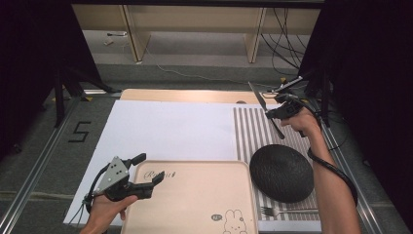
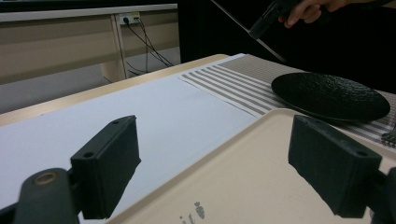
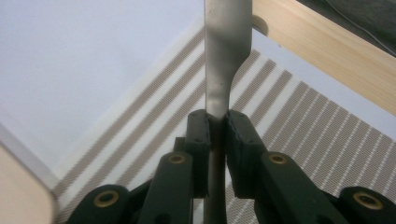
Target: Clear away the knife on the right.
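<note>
A metal table knife point(image 1: 263, 107) point(image 3: 227, 46) is clamped in my right gripper point(image 1: 272, 116) point(image 3: 215, 126), held in the air above the far end of the striped placemat point(image 1: 251, 131) point(image 3: 299, 116). My left gripper point(image 1: 148, 168) point(image 2: 215, 154) stands open at the near left, its jaws on either side of the left rim of a beige tray point(image 1: 195, 195) point(image 2: 252, 168) with a rabbit drawing. A black textured plate point(image 1: 281, 173) point(image 2: 329, 95) lies on the placemat, right of the tray. A fork point(image 1: 272, 211) lies on the mat in front of the plate.
A white sheet point(image 1: 170, 129) covers the wooden table point(image 1: 185, 95) left of the placemat. Metal rails run along both table sides. Behind the table stand wooden furniture legs and loose cables point(image 1: 282, 44). Black curtains hang at both sides.
</note>
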Tool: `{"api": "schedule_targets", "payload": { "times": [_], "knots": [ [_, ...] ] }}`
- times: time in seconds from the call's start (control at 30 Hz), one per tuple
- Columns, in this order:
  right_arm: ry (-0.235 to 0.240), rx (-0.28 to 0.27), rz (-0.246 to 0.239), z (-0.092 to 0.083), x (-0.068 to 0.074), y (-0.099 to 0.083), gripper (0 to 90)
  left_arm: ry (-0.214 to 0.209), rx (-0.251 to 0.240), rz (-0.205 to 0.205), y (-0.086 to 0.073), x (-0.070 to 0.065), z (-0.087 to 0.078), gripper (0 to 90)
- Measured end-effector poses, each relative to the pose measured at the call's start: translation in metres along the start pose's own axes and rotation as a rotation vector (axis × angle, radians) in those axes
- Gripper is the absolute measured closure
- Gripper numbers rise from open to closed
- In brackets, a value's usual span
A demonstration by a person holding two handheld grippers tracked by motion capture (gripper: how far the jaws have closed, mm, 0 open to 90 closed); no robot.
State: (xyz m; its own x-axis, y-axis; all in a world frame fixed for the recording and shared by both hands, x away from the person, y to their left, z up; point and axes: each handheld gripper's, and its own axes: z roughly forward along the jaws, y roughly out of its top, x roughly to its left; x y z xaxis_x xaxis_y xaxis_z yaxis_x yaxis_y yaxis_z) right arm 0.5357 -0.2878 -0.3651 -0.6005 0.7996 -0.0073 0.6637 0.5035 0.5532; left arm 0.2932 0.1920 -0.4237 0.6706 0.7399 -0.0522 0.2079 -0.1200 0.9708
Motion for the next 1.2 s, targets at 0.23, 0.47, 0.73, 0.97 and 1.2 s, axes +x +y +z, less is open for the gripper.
{"api": "schedule_targets", "payload": {
  "times": [0.23, 0.47, 0.73, 0.97, 1.2],
  "knots": [
    [0.066, -0.069, 0.035, -0.009, 0.017, -0.006, 80.9, 0.003, -0.001, 0.001, 0.000, 0.001, 0.000, 16.0],
    [0.157, -0.147, 0.043, -0.019, 0.044, -0.010, 80.9, 0.002, 0.000, 0.003, 0.000, 0.000, 0.000, 16.0],
    [0.222, -0.208, 0.021, -0.026, 0.074, -0.013, 80.9, 0.000, -0.004, 0.006, 0.000, 0.000, -0.001, 16.0],
    [0.261, -0.235, 0.012, -0.030, 0.094, -0.021, 80.9, 0.003, -0.003, 0.003, 0.000, 0.000, -0.001, 16.0],
    [0.279, -0.277, 0.024, -0.042, 0.112, -0.033, 80.9, 0.007, -0.002, 0.002, 0.000, 0.001, 0.000, 16.0]
  ]
}}
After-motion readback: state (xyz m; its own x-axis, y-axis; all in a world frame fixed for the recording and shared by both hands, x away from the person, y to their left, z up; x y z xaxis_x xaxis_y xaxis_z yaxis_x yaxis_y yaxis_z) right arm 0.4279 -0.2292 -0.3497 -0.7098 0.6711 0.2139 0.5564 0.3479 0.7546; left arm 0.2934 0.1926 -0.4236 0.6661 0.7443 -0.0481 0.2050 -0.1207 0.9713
